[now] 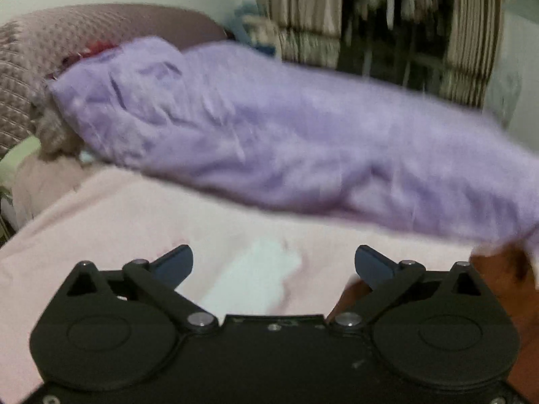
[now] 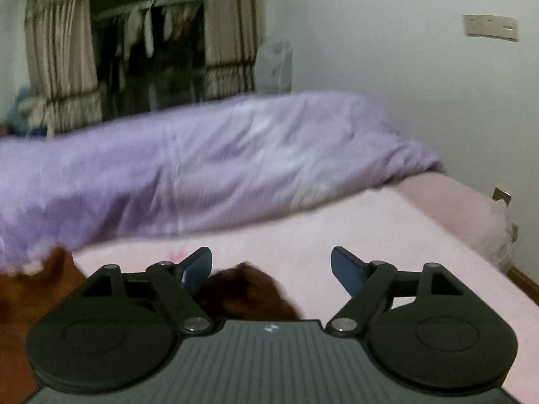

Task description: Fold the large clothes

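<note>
Both the left gripper (image 1: 273, 262) and the right gripper (image 2: 271, 267) are standing wide apart and gripping nothing. Beyond them the lilac garment (image 1: 269, 141) is lying blurred across the pink bed sheet (image 1: 101, 208), over a brown cloth (image 2: 249, 289). Released loosely, it is likely bunching or settling crooked, spoiling the fold.
</note>
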A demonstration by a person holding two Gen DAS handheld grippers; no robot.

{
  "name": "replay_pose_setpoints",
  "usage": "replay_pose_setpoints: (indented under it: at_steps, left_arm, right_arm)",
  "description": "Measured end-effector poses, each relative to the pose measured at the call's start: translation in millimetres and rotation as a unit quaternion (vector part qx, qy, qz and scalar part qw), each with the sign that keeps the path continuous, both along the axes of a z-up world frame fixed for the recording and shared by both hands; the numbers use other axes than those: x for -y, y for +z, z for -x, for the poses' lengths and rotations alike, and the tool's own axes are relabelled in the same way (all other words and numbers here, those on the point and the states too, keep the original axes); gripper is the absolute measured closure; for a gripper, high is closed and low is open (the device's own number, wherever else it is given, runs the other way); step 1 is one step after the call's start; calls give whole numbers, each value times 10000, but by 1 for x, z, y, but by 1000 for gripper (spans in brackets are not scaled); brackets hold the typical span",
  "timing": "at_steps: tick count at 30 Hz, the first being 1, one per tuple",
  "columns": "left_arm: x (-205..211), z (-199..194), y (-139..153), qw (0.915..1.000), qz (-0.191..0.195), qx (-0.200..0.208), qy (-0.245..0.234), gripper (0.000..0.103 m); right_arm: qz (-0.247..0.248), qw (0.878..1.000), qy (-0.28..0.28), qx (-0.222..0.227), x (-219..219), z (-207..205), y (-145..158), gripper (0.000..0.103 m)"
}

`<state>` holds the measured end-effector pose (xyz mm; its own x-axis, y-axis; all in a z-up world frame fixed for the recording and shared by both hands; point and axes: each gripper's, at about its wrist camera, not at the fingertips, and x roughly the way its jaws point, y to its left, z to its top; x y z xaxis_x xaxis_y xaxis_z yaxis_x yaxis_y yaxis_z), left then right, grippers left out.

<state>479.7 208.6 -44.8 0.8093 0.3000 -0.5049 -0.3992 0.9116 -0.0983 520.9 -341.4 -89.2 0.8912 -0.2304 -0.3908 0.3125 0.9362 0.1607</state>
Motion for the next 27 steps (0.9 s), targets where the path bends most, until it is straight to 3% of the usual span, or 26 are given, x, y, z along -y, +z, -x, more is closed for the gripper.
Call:
replay_pose_setpoints:
  at_steps: [2,5,10,14,15,16,17,18,19,23,27]
  left_arm:
    - [-4,11,16,9998,142,150,29,0]
    - [2,22,20,9989,319,53,-347,0]
    - [29,18,-20,9935,102,-670,-916,0]
    - [42,11,-52,9889,11,-905,-1179,1]
    - [43,7,-57,9881,23,-896,-1253,13]
    - [45,4,-61,9868,44,-921,-1331,48]
    - [43,-1,-64,9848,80,-988,-1428,70]
    - [45,-5,-66,9834,73,-1065,-1465,91]
    - [48,-5,-64,9851,-47,-1008,-1390,94]
    - [62,15,-31,9888,-653,-259,-1316,95]
    - [53,11,-12,9937,-422,332,-987,94]
  right_arm:
    - [-287,9996,38,42,10,11,9,9]
    - [-383,9990,229,28,12,26,12,8]
    - [-21,9983,467,-356,1,30,-4,6]
    - [-71,9917,1119,-623,-4,13,-25,11]
    - [-54,9895,1178,-833,-6,4,-30,14]
    - [-10,9879,1157,-1033,-8,-4,-35,40]
    - [91,9876,1078,-1136,-11,-10,-41,101]
    - [211,9881,1023,-1128,-13,-12,-43,95]
    - [272,9895,999,-1009,-16,-10,-42,100]
    - [600,9944,827,-252,-26,9,-17,100]
    - [639,9963,572,92,-27,4,-3,100]
